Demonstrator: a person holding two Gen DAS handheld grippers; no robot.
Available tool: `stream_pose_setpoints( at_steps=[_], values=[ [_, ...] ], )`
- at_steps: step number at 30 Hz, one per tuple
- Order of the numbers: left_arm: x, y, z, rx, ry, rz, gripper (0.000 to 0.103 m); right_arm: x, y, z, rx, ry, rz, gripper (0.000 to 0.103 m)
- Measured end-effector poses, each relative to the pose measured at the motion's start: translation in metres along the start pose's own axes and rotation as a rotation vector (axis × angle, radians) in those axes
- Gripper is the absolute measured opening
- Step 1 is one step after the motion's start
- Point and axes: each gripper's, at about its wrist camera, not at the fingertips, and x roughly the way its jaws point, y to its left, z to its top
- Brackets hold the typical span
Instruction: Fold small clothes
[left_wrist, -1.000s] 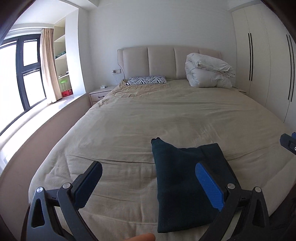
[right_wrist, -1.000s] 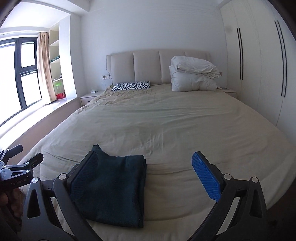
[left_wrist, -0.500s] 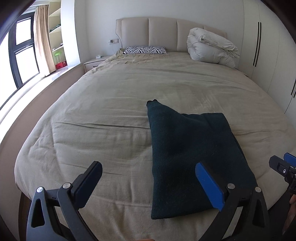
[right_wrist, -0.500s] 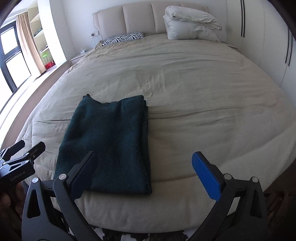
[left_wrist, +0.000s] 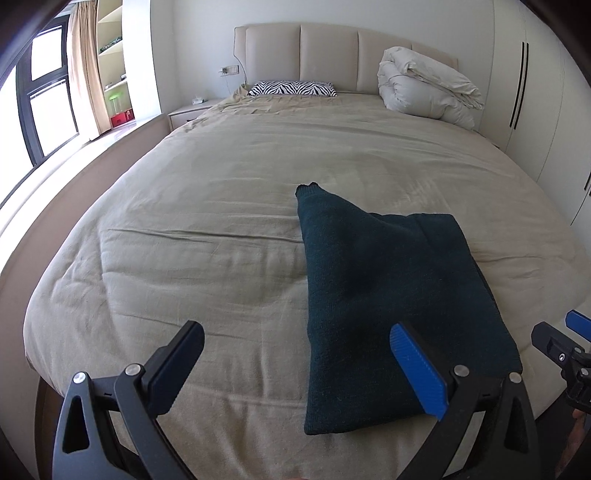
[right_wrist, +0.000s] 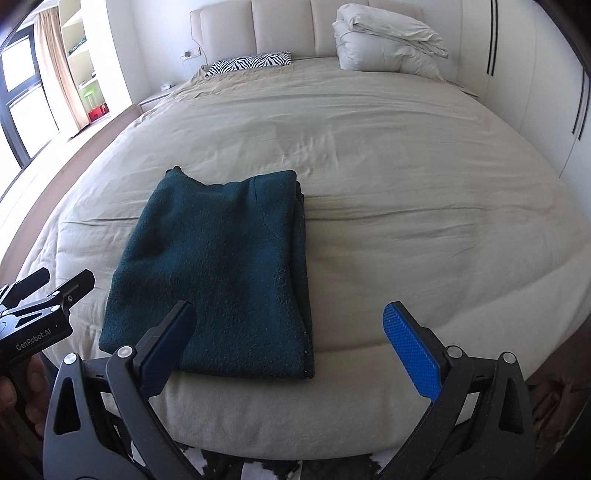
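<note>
Lying folded on the bed (right_wrist: 406, 155), the sweater (right_wrist: 221, 266) faces two spread grippers.

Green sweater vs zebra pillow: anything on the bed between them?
Nothing; only bare beige bedcover lies between the folded sweater and the zebra pillow, shown in both wrist views.

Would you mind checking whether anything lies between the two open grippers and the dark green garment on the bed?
Nothing visible does. The dark green garment lies flat near the bed's foot edge, with only bare bedspread around it. The left gripper and right gripper hover open just before its near edge.
</note>
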Motion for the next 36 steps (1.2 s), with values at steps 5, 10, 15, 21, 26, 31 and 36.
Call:
stream_pose_setpoints(
  at_steps=[5,10,15,21,26,31,36],
  values=[
    [0.0046,0.0015,-0.0025,-0.003,0.010,0.004,0.103,0.0012,0.0041,-0.0001,-0.004,0.007,-0.001,0.103],
    [0.0062,0.0020,-0.0031,0.000,0.011,0.007,0.103,0.0034,0.0068,-0.0005,-0.008,0.013,0.000,0.103],
    [0.0086,0.0016,-0.0042,0.004,0.014,0.007,0.103,0.0047,0.0069,-0.0018,-0.003,0.017,-0.002,0.103],
    [0.0087,0.0004,-0.0054,0.004,0.017,0.006,0.103,0.0058,0.0062,-0.0031,0.001,0.023,-0.002,0.103],
    [0.0100,0.0005,-0.0060,0.006,0.021,0.004,0.103,0.0073,0.0071,-0.0038,0.002,0.028,-0.001,0.103],
    [0.0102,-0.0004,-0.0071,0.009,0.025,0.003,0.103,0.0084,0.0069,-0.0050,0.004,0.031,-0.001,0.103],
    [0.0108,-0.0004,-0.0070,0.011,0.027,0.003,0.103,0.0093,0.0067,-0.0066,0.007,0.033,-0.003,0.103]
  ],
)
